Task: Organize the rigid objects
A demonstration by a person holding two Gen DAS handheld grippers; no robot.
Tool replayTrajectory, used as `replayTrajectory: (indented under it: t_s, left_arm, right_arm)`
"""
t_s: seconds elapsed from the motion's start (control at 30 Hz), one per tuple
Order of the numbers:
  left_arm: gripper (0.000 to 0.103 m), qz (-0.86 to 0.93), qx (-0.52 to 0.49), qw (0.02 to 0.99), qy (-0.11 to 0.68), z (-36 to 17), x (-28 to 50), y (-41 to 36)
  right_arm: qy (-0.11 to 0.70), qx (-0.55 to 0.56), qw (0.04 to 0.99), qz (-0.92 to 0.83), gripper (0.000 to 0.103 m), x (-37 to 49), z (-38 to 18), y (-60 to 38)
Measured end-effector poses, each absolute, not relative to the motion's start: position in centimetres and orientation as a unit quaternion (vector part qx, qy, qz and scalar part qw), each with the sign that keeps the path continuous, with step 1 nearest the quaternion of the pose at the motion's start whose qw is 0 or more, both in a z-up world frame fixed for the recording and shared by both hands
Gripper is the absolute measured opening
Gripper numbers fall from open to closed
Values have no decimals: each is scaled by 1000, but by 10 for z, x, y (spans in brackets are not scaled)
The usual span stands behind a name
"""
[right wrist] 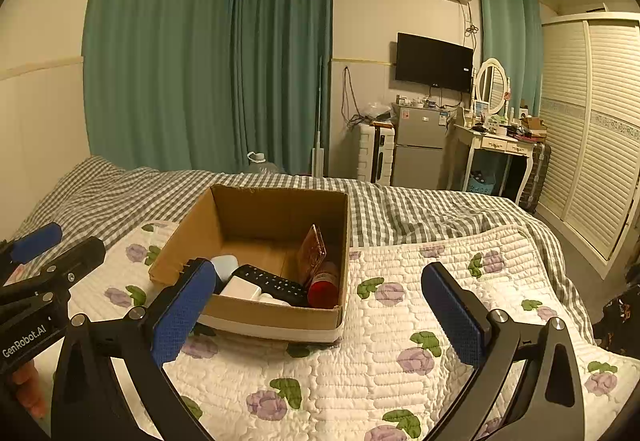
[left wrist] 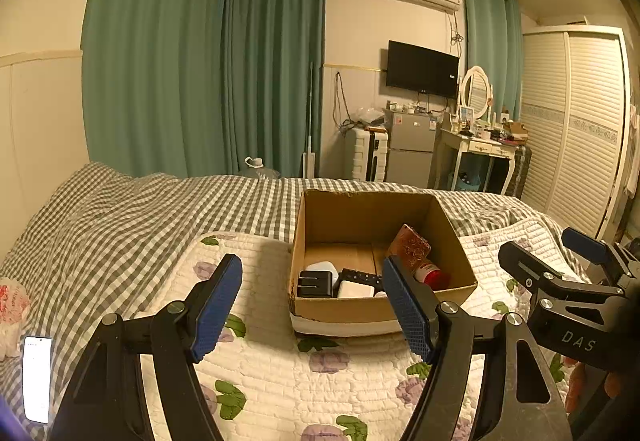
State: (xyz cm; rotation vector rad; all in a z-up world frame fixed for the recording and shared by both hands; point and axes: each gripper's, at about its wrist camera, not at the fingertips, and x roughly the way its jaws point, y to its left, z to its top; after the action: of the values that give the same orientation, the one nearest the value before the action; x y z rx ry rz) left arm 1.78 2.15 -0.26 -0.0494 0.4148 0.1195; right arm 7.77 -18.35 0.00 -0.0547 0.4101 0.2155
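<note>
An open cardboard box [left wrist: 460, 253] [right wrist: 180, 241] stands on a flowered quilt on the bed. Inside lie a black charger [left wrist: 315, 283], a white adapter [left wrist: 354, 289] [right wrist: 241, 288], a black remote [left wrist: 360, 275] [right wrist: 272, 284], a red-capped can [left wrist: 431, 275] [right wrist: 325, 287] and a reddish patterned card [left wrist: 408, 243] [right wrist: 313, 255] leaning on the box's right wall. My left gripper [left wrist: 314, 305] is open and empty, just in front of the box. My right gripper [right wrist: 316, 313] is open and empty, in front of the box and to its right.
A lit phone [left wrist: 37, 379] lies on the checked bedsheet at the left, next to a red-and-white plastic bag [left wrist: 12, 305]. The flowered quilt [right wrist: 400, 321] spreads around the box. Beyond the bed are a fridge [right wrist: 420, 145], a dressing table [right wrist: 496, 145] and a wardrobe [right wrist: 600, 129].
</note>
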Motion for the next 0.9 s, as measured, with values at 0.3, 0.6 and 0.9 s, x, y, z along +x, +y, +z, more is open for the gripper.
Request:
replayTrajectory:
  t_s: [0.3, 0.6, 0.9]
  left_arm:
    - [75, 64, -20, 976, 208, -4, 18, 19]
    - [75, 64, -22, 976, 209, -4, 18, 21]
    - [75, 64, -23, 975, 212, -3, 18, 22]
  right_arm:
    - [209, -31, 972, 105, 103, 79, -2, -182]
    - [208, -32, 972, 104, 103, 78, -2, -181]
    - [210, -31, 972, 103, 103, 78, -3, -182]
